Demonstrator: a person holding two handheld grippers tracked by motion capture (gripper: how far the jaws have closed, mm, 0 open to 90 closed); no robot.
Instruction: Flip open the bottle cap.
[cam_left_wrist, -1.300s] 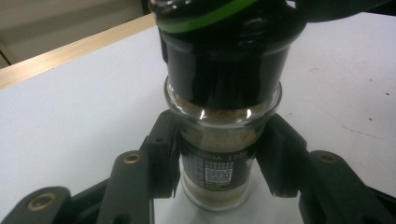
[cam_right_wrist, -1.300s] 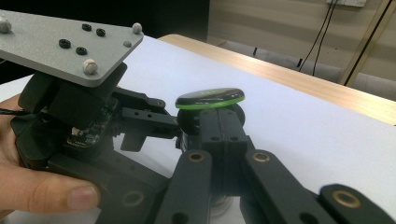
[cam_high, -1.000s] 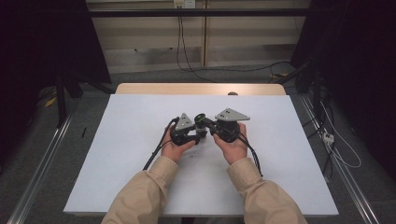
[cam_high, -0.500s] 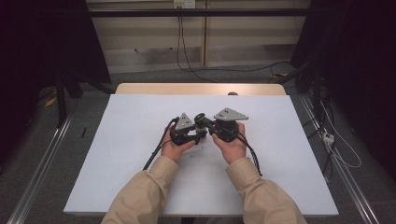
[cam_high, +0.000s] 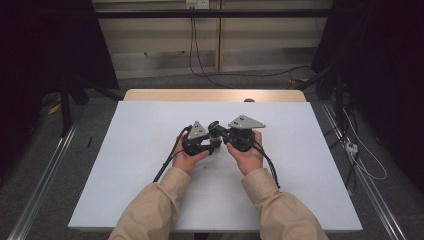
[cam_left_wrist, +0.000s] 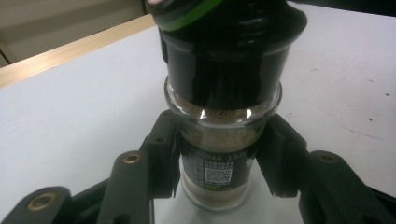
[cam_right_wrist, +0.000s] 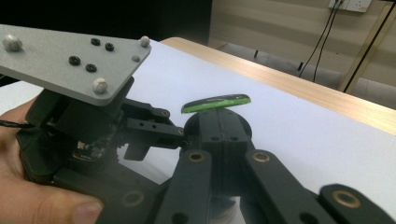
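Spice grinder (cam_left_wrist: 219, 140): rigid, smooth, breakable glass. Left gripper (cam_left_wrist: 219, 163) pinches its glass body near mid-table (cam_high: 150, 150); right gripper (cam_right_wrist: 219, 154) clamps the black cap (cam_right_wrist: 217, 126).

Readable text sits on one thing: black label on glass spice jar (cam_left_wrist: 219, 154) between jaws of my left claw (cam_left_wrist: 219, 163). Label faces me, at 6 o'clock below jar's black cap. White print line near label top, partly legible, looks like "1204A 13"; rest too blurred to read. White QR code just below it. Small green strip under QR code, lettering too small to read.
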